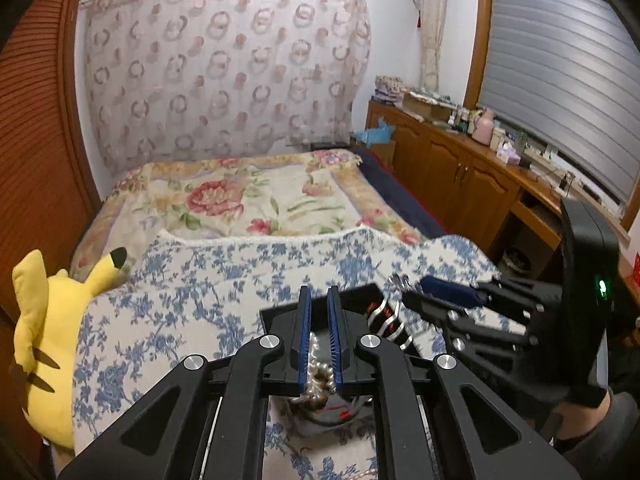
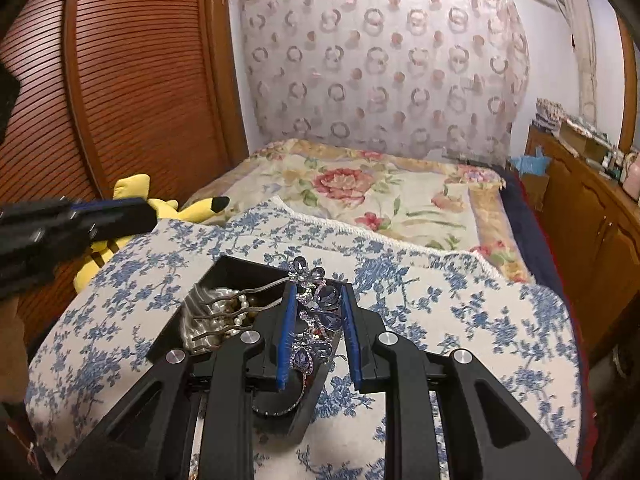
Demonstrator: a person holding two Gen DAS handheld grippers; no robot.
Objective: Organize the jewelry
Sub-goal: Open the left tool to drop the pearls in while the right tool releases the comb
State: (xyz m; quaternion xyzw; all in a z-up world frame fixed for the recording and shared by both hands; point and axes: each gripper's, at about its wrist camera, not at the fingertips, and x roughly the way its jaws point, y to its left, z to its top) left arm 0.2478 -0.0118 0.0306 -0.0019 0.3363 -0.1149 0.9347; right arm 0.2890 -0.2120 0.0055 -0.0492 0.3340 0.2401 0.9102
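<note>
A black jewelry box (image 2: 208, 276) sits on the blue floral cloth (image 2: 460, 312); it also shows in the left wrist view (image 1: 280, 318). It holds white pearls (image 2: 224, 300). My left gripper (image 1: 319, 300) is shut on a pearl necklace (image 1: 318, 372) above the box. My right gripper (image 2: 319, 300) holds a purple jeweled hair comb (image 2: 320, 312) between its blue pads (image 2: 286, 336), metal prongs pointing left over the box. The right gripper (image 1: 436, 300) shows in the left wrist view beside a red and silver bracelet (image 1: 386, 320).
A yellow Pikachu plush (image 1: 44, 336) lies at the bed's left edge by the wooden slatted wardrobe (image 2: 132, 92). A floral bedspread (image 1: 248, 196) lies beyond. A wooden sideboard (image 1: 472, 164) with bottles and boxes runs along the right under the window.
</note>
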